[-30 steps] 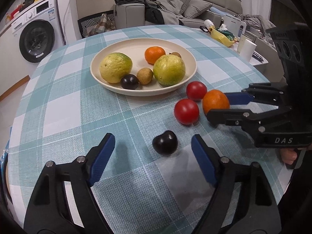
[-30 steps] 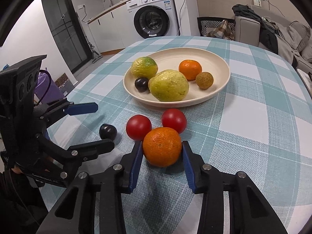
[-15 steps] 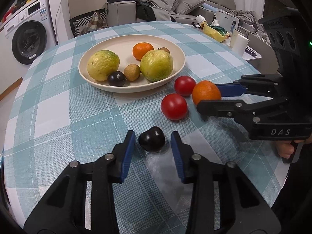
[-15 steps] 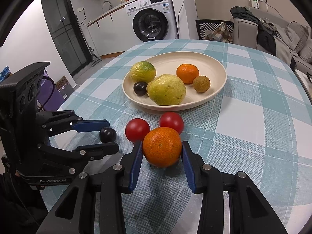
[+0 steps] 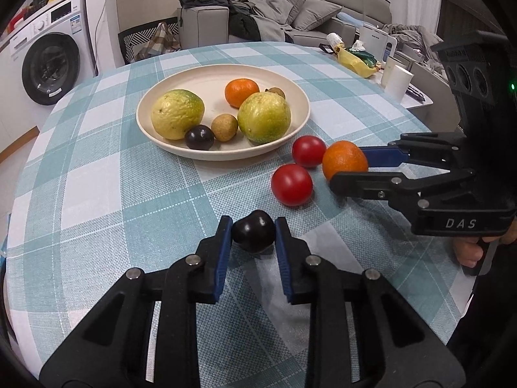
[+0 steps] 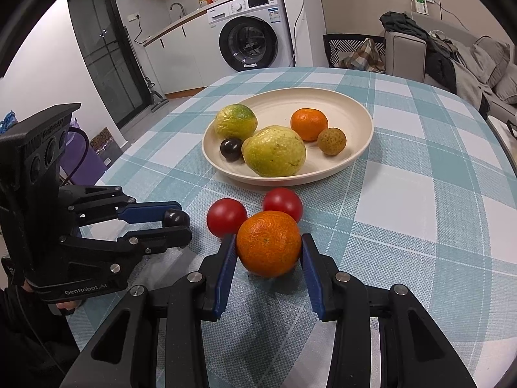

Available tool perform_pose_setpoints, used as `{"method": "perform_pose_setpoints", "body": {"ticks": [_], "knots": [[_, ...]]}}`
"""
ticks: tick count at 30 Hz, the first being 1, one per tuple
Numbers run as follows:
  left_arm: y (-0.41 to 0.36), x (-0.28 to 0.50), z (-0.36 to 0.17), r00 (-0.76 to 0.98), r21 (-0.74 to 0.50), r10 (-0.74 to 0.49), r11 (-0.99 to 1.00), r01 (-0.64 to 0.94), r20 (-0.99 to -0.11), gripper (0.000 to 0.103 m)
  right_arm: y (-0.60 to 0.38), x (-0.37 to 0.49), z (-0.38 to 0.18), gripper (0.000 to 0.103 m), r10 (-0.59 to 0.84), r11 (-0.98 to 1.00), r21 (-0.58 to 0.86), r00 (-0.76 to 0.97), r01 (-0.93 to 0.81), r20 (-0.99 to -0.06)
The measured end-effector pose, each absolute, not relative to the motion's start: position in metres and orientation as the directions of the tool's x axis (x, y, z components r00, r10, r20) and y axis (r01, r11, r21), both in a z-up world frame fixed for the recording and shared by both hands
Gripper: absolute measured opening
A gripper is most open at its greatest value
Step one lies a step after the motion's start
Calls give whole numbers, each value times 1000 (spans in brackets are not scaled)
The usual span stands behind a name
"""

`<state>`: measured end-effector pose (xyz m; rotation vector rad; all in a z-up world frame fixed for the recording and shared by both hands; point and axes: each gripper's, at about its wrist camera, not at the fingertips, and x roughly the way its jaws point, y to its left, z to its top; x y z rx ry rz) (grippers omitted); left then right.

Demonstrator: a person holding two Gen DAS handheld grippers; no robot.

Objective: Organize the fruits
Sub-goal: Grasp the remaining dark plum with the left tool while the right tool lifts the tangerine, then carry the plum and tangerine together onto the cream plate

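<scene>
Table (image 5: pixel 97 174), round, checked cloth; bare cloth left of the fruit and between plate and near edge. Plate (image 5: pixel 290 90), centre, holding five or six fruits. Right hand-held gripper (image 6: pixel 269 252): pads clamped on orange (image 6: pixel 269 242), just beside two tomatoes (image 6: pixel 226 216). Left hand-held gripper (image 5: pixel 253 231): narrowly parted, pads pressed on dark plum (image 5: pixel 253 230), near edge.

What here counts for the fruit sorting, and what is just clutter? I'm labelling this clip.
Job: plate, dark plum in left gripper, orange in right gripper, two tomatoes.
Clutter: white cup, yellow bag, washing machine, sofa.
</scene>
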<state>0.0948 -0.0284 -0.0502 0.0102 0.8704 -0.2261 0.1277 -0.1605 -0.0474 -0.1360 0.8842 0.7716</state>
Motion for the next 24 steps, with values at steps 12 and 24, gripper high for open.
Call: {"method": "perform_pose_setpoints", "body": {"ticks": [12,24], "knots": [[-10,96,-35,675,-115,-180,983,140,-716,24,-169,128,-36,41,563,739,193,433,-646,-705],[4,96,-26,703,-149,-164,985,83,-692,24,-177,133,-24,41,567,759,199,480,-619,-669]]}}
